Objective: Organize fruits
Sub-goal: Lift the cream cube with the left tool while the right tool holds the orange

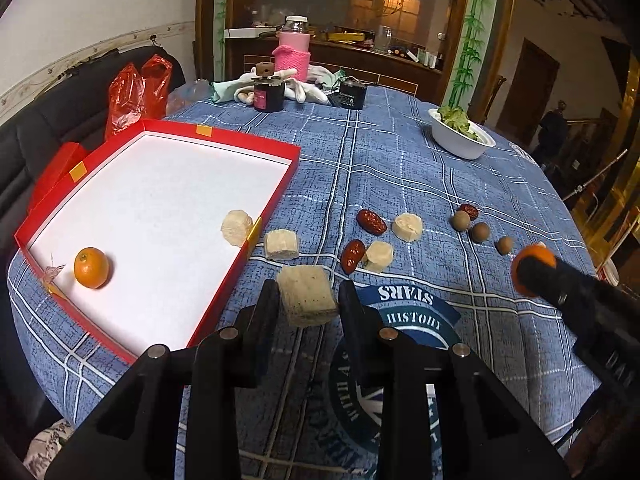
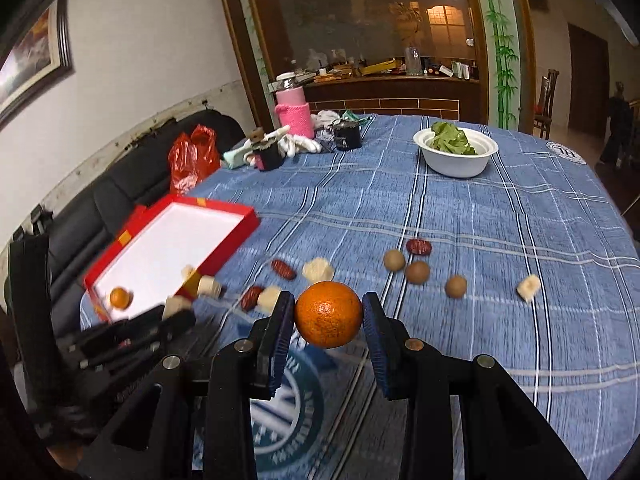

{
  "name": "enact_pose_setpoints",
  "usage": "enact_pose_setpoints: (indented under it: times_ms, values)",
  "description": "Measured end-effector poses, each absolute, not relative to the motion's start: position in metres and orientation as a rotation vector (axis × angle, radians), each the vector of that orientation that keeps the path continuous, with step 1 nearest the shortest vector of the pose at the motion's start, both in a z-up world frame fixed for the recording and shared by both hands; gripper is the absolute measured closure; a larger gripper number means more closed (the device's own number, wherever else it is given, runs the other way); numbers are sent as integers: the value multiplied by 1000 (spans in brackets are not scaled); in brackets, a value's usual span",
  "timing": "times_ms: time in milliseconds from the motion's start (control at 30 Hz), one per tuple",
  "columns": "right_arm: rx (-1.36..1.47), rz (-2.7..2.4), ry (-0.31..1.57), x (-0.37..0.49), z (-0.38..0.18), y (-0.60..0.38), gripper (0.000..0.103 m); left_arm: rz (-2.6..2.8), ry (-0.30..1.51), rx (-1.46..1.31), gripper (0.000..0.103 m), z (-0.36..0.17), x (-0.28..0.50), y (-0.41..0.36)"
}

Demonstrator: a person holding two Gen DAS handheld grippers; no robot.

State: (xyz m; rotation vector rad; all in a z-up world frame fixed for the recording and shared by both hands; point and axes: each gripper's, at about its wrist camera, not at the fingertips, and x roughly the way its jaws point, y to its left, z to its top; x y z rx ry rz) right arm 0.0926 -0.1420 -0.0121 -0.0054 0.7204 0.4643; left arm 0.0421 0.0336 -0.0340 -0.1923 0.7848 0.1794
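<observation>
Each camera rides on its gripper, looking forward and downward along the two fingers, close over the blue checked tablecloth point(image 1: 400, 168). The left view faces the red box point(image 1: 224, 136) from nearby; the right view sits further right. Both share the box, the white bowl point(image 2: 456, 160) and the far cabinet.

We count two oranges point(image 1: 91, 267) point(image 2: 329, 315), three red dates point(image 1: 371, 221) point(image 1: 353, 255) point(image 1: 469, 211), three longans point(image 1: 461, 221) point(image 1: 480, 232) point(image 1: 505, 245) and six pale sugarcane chunks point(image 1: 307, 301) point(image 1: 237, 227) point(image 1: 281, 244) point(image 1: 407, 227) point(image 1: 378, 256) point(image 2: 529, 288), beside one red box point(image 1: 256, 236).
</observation>
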Motion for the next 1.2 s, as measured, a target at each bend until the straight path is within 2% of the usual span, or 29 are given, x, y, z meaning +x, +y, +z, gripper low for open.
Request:
enact_pose_setpoints:
  times_ms: [533,867,1200]
  values:
    - [-20,427,737,59,-22,-130,68,152,821,-186,75,-48,36,41]
    - [43,336,737,76,-37,-142,67,116,797,-150,75,-43,60,23]
    - [82,335,736,83,-42,-148,67,116,763,-192,75,-44,45,36]
